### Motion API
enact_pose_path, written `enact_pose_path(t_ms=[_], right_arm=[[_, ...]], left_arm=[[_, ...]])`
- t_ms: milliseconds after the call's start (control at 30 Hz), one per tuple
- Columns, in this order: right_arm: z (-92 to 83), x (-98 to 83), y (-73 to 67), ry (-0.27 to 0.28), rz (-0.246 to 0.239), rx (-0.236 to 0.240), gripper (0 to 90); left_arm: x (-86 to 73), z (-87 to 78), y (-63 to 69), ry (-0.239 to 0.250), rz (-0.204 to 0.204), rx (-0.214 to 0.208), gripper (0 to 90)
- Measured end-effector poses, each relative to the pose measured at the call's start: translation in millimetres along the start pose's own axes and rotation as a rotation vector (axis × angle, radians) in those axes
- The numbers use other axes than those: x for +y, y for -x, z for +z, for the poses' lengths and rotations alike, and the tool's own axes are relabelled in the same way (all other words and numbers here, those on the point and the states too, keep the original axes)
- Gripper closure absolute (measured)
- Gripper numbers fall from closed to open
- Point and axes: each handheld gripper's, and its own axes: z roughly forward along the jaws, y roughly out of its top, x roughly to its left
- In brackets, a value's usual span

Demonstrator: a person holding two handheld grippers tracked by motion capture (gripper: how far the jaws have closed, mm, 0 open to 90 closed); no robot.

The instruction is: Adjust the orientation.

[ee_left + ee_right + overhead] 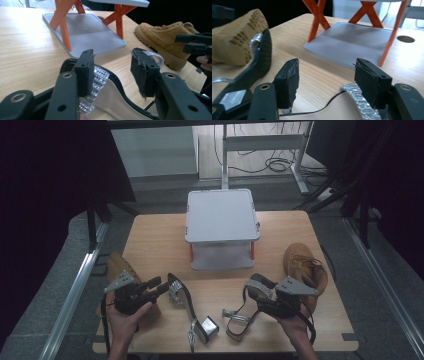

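- The two-tier rack [222, 215] stands at the far middle of the table [155, 245]. Its grey top shelf is bare, and so is the lower tray [87, 32] between the orange legs [62, 25].
- Your left gripper [159, 285] sits at the near left with its jaws parted and pointing right. Nothing is pinched.
- In the left gripper view, the sparkly strap [98, 82] of the left sandal [187, 312] lies just under and beside the left-hand pad. You cannot tell whether they touch. The other pad hangs free over the insole.
- That left sandal lies on its side, toe end by your left gripper and block heel [209, 330] toward the table's near edge.
- Your right gripper [260, 300] is at the near right with jaws wide and nothing clamped. The silver strap [359, 100] of the right sandal [245, 312] sits just below the right-hand pad.
- One tan boot [305, 270] stands at the right edge, behind your right gripper. The other tan boot [120, 267] lies at the left edge, beside your left hand [127, 320].
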Motion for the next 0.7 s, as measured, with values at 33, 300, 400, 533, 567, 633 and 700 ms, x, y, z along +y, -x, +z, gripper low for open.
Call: enact_pose_path(t_ms=[33, 300, 400, 533, 567, 633, 700], right_arm=[[-0.2, -0.6, 1.0, -0.001, -0.003, -0.007, 37.4], [-1.8, -8.0, 3.2, 0.002, 0.025, 0.03, 43.9], [-2.8, -9.3, 3.2, -0.006, 0.031, 0.034, 44.3], [-6.4, -7.0, 3.0, -0.01, 0.029, 0.02, 47.7], [-7.5, -7.2, 2.2, -0.005, 0.036, 0.028, 47.8], [-7.6, -9.0, 1.9, -0.003, 0.037, 0.042, 47.8], [-5.0, -14.0, 2.1, -0.019, 0.026, 0.044, 47.5]], left_arm=[[-0.6, 1.3, 0.4, -0.005, 0.003, 0.002, 55.2], [-6.1, -2.3, 5.4, -0.004, -0.01, 0.036, 70.1], [-4.7, -2.9, 9.0, -0.008, 0.014, 0.036, 79.1], [-8.9, -7.0, 10.4, -0.027, 0.024, 0.056, 84.6], [-9.3, -8.0, 9.7, -0.027, 0.02, 0.058, 86.7], [-8.9, -9.8, 8.4, -0.026, 0.016, 0.064, 88.3], [-7.2, -11.0, 8.6, -0.027, 0.018, 0.065, 89.3]])
